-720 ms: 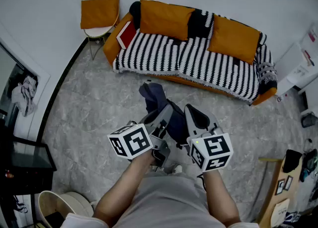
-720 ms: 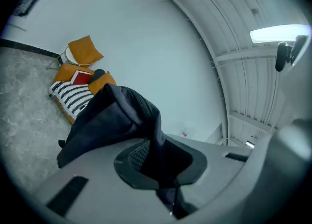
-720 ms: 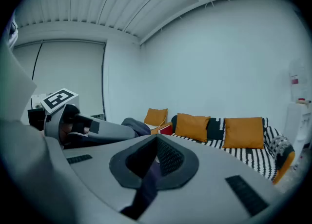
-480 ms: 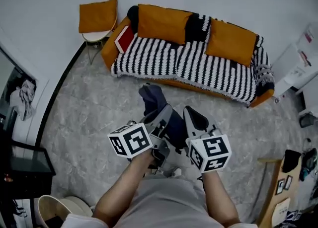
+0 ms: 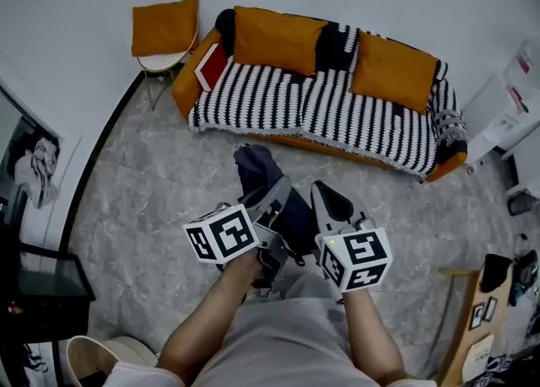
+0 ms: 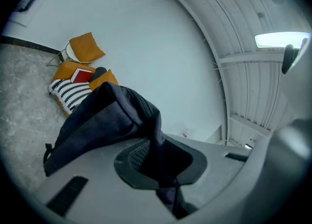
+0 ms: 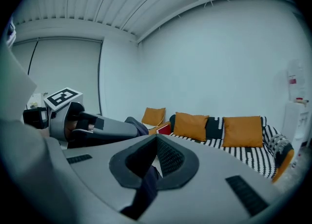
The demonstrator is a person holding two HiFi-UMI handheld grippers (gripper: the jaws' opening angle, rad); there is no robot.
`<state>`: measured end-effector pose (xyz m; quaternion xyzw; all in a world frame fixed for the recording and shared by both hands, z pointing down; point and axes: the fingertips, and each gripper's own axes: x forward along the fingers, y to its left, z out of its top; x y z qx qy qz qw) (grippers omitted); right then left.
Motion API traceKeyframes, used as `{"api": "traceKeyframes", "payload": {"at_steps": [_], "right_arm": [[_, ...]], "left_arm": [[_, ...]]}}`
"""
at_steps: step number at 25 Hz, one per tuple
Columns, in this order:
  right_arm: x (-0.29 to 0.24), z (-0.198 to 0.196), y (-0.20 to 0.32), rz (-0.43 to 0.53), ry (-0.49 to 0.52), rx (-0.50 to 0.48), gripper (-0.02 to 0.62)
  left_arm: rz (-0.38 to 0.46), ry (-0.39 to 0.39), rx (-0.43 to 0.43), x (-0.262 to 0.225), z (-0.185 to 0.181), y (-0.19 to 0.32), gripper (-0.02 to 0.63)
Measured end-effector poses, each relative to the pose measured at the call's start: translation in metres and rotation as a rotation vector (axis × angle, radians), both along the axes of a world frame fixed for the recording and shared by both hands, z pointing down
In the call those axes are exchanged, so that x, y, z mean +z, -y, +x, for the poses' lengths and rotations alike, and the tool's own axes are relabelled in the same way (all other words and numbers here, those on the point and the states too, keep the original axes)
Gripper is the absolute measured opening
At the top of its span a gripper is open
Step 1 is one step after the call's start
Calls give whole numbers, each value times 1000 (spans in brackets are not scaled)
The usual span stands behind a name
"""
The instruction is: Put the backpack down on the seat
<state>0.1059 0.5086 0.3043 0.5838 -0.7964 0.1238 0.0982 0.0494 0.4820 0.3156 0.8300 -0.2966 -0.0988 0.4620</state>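
A dark navy backpack (image 5: 258,168) hangs in front of me above the grey floor, held between both grippers. My left gripper (image 5: 272,201) is shut on a fold of its fabric; in the left gripper view the backpack (image 6: 97,123) bulges out past the left gripper (image 6: 158,158). My right gripper (image 5: 327,201) is shut on a dark strap (image 7: 145,189), which runs down between the pads of the right gripper (image 7: 155,162). The sofa (image 5: 329,111), with a black-and-white striped throw and orange cushions (image 5: 280,38), stands ahead along the wall, apart from the backpack.
A red book (image 5: 211,65) leans at the sofa's left end. A small chair with an orange cushion (image 5: 164,29) stands left of the sofa. A dark cabinet (image 5: 34,271) and a round basket (image 5: 89,356) are at my left, white shelves (image 5: 506,111) and a wooden board (image 5: 477,326) at my right.
The head view has shifted slightly, so the sofa sits a little further left. Both grippers keep their hold on the backpack in front of me.
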Motion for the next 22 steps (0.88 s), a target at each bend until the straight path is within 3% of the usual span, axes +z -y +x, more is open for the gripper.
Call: {"api": "traceKeyframes", "payload": {"at_steps": [7, 22], "right_arm": [[10, 7, 33, -11, 11, -22, 2], [21, 78, 160, -30, 28, -121, 2]], "left_arm": [[2, 18, -5, 8, 8, 34, 29], [-16, 41, -77, 18, 73, 150, 29]]}}
